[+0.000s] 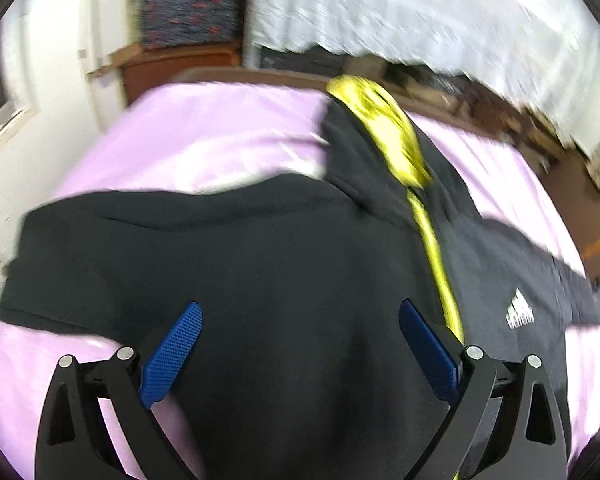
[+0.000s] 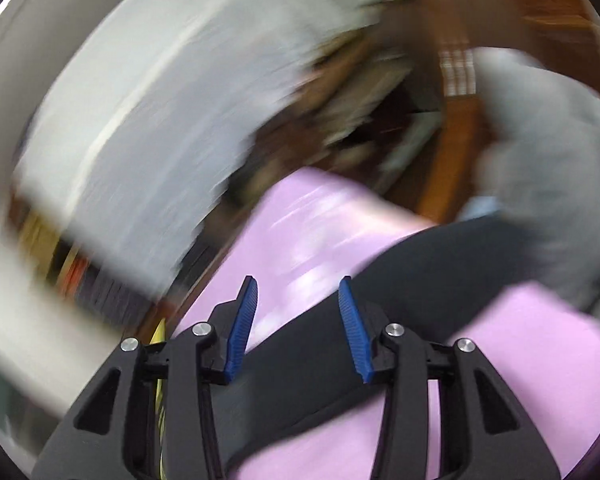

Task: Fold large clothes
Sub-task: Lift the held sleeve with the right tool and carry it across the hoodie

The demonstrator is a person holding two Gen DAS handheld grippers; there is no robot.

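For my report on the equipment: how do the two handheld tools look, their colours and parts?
Both the left tool and the right tool have black angular plastic frames with triangular cut-outs, round silver screw heads at the joints, and two flat blue ribbed pads as fingertips.

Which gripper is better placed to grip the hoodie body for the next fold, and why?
Probably the left. The left gripper hangs open over the hoodie body, beside the yellow zip. The right gripper, also open, sits over only a sleeve at the edge; its view is blurred.
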